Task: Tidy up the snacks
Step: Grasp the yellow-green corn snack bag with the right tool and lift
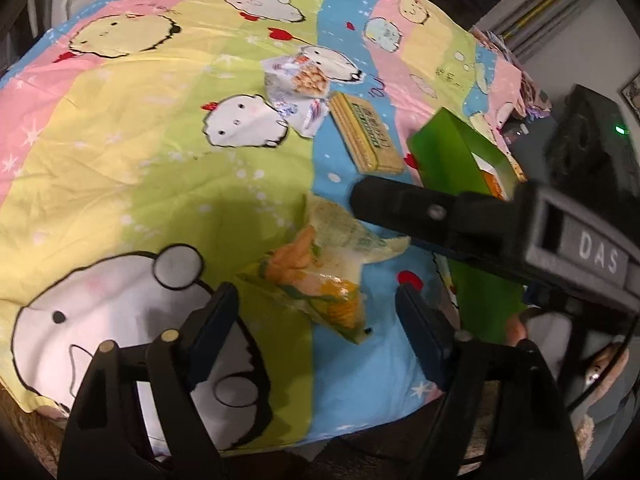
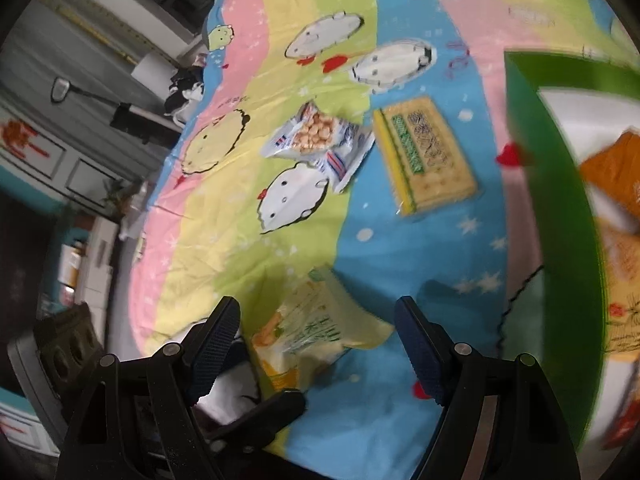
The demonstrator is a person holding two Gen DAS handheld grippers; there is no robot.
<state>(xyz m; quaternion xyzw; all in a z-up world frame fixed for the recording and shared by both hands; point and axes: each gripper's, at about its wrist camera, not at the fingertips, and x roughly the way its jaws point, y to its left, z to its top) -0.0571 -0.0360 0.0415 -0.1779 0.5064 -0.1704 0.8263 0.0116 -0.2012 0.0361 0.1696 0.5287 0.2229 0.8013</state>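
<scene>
— We take this for a home, likely a bedroom: a sheet (image 1: 140, 128) printed with cartoon animals in pastel stripes covers the whole surface.

— Agreed. Past its edge in the right wrist view we see grey panelled doors (image 2: 60, 160) with a red ornament (image 2: 20, 138), and a low white cabinet (image 2: 94, 264).

— We also note clothes (image 2: 186, 88) heaped at the far edge. Household clutter, we'd say, not shop or lab fittings.

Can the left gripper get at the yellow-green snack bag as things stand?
Probably yes: the left gripper is open around the yellow-green snack bag, pads apart from it, nothing between.
</scene>
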